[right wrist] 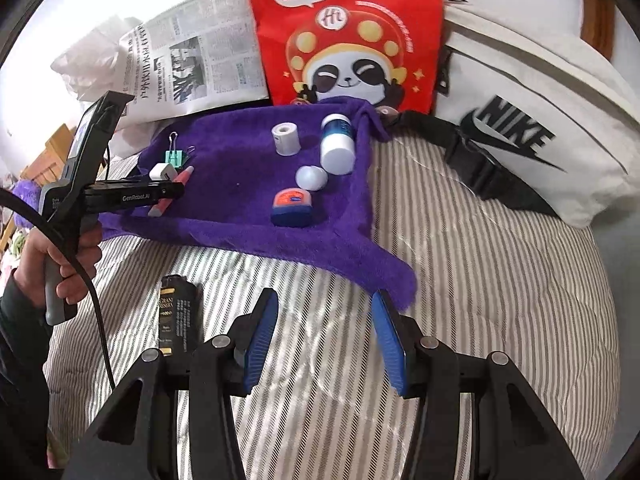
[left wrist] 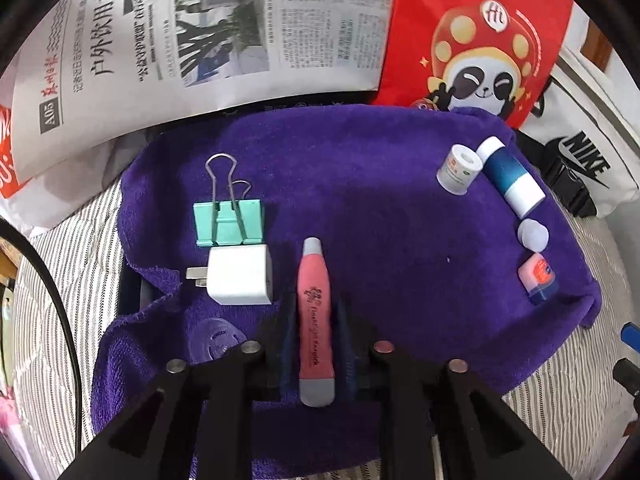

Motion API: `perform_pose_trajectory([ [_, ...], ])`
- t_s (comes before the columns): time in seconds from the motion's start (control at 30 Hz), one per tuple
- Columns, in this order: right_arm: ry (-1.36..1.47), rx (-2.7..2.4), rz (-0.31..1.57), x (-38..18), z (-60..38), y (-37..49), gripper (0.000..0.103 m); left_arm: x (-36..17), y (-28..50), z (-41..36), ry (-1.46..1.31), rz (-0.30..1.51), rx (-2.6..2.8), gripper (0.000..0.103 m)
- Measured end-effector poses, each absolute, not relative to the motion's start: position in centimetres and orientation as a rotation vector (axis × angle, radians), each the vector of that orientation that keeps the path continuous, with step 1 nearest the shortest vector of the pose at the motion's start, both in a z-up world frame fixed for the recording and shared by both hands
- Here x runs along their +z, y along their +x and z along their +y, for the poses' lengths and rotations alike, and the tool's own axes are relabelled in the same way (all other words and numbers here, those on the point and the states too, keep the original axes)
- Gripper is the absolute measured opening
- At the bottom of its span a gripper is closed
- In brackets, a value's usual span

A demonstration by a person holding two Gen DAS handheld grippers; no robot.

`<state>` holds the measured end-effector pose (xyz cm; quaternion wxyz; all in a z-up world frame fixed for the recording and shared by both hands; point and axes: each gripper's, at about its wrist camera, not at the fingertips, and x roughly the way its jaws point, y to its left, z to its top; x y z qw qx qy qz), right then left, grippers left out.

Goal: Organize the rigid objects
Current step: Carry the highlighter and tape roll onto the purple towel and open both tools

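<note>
Left gripper (left wrist: 316, 344) straddles pink-and-grey pen-shaped plastic tool (left wrist: 314, 320) lying on purple fleece cloth (left wrist: 360, 184); pads flank it closely, contact cannot be told. White plug adapter (left wrist: 240, 280) just left of fingers, teal binder clip (left wrist: 228, 224) beyond it. Right gripper (right wrist: 326, 340) hangs unclenched, empty, over striped bedding (right wrist: 460, 280); black bottle (right wrist: 178, 312) to its left.

On the one purple towel (left wrist: 360, 184) lie one green binder clip (left wrist: 228, 220), one white charger plug (left wrist: 240, 280), one pink pen-shaped tube (left wrist: 314, 320), one small roll of white tape (left wrist: 458, 170), one blue-and-white bottle (left wrist: 512, 178), one white round cap (left wrist: 533, 234) and one small pink-and-blue jar (left wrist: 538, 278). Behind stand one newspaper (left wrist: 200, 40), one red bag (left wrist: 480, 40) and one white bag (right wrist: 540, 128). One black box (right wrist: 178, 316) lies on the striped bedding (right wrist: 480, 280).
</note>
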<state>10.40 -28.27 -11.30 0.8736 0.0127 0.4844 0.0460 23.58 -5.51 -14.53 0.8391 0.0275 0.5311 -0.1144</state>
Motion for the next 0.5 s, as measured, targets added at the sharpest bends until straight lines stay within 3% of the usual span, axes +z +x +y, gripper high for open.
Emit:
perform_pose_trajectory([
  [0.5, 0.092, 0.080, 0.990, -10.4, -30.3, 5.9, 0.049, -10.0, 18.1, -5.9, 0.036, 1.112, -0.258, 0.024],
])
